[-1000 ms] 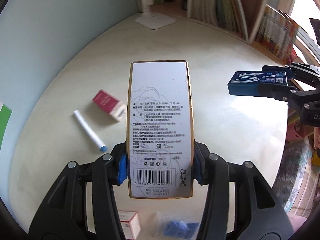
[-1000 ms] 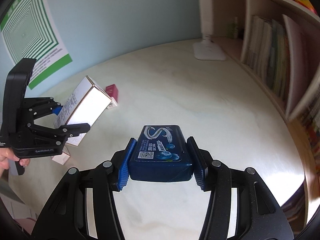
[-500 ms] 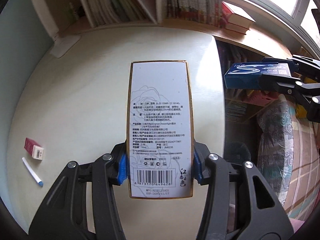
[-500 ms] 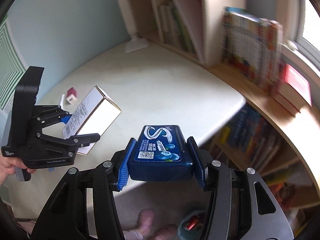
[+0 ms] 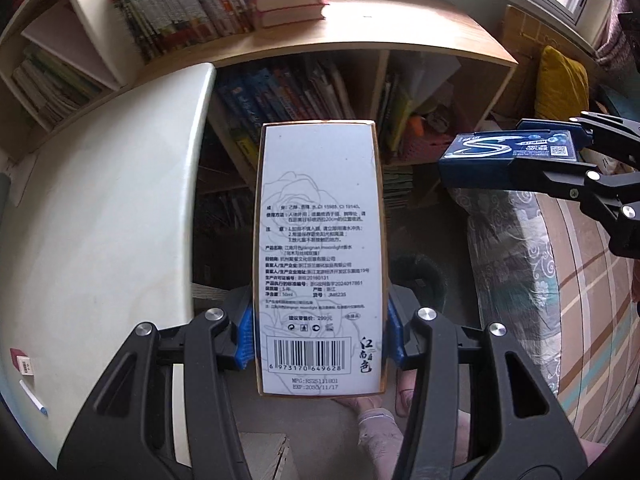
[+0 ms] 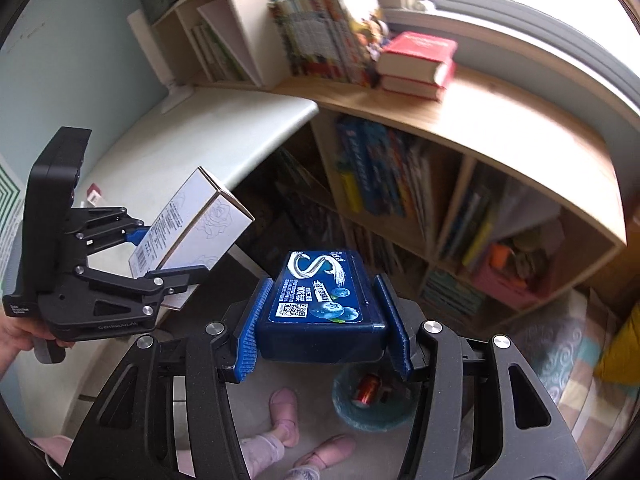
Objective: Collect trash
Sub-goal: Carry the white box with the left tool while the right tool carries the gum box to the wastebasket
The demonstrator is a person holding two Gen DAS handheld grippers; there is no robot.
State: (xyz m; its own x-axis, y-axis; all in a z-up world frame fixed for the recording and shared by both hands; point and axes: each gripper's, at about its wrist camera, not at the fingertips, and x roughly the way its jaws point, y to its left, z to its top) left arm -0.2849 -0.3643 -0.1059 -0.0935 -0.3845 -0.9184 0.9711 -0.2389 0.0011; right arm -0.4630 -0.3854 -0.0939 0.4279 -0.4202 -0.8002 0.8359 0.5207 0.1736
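Note:
My left gripper (image 5: 320, 336) is shut on a tall white box (image 5: 318, 256) with a barcode and a gold edge, held off the table's rim over the floor. The same white box (image 6: 192, 224) shows in the right wrist view, clamped by the left gripper (image 6: 160, 256). My right gripper (image 6: 324, 328) is shut on a dark blue gum box (image 6: 324, 300), also seen as the blue gum box (image 5: 508, 152) at the right of the left wrist view. Below the right gripper a teal trash bin (image 6: 352, 416) stands on the floor with a red can (image 6: 366, 390) inside. The dark bin (image 5: 424, 280) is partly hidden behind the white box.
The white table (image 5: 100, 232) lies left, bearing a small red box (image 5: 22, 360) and a white pen (image 5: 34, 398). A wooden bookshelf (image 6: 460, 128) full of books stands ahead, red books (image 6: 418, 60) on top. A person's slippered feet (image 6: 284, 404) stand by the bin. A patterned bed cover (image 5: 516, 288) lies right.
Both grippers swung from above the table out past its edge over the floor, rolling as they went. The bin and bookshelf came into view. Both boxes stayed gripped.

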